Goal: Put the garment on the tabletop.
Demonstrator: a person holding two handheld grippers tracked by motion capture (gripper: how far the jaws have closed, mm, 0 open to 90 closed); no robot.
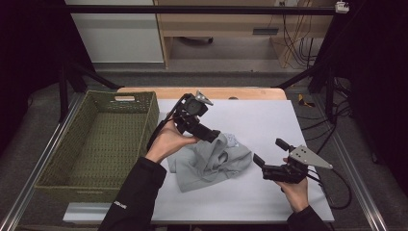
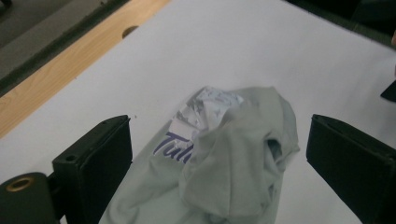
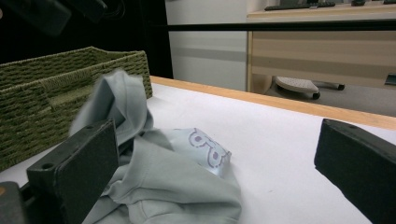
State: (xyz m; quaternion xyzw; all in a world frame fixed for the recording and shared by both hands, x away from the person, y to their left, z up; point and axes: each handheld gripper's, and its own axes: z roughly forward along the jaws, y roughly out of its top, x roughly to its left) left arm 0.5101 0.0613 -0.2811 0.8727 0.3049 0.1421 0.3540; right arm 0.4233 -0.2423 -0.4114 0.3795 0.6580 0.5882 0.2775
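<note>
My left hand-held gripper (image 1: 214, 136), jaws wide, hovers right over the crumpled grey T-shirt (image 1: 211, 162), nearer than my wide-open right hand-held gripper (image 1: 269, 151), which sits beside it toward the surface's right edge.

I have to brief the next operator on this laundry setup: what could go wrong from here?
The grey shirt lies crumpled, so the open left gripper above it may pinch only one loose fold, and the rest could trail. The green basket has a high rim; a dangling hem might snag it.

High view looks down from the person's side; both gripper views sit close — all share the grey shirt (image 1: 211, 162).
</note>
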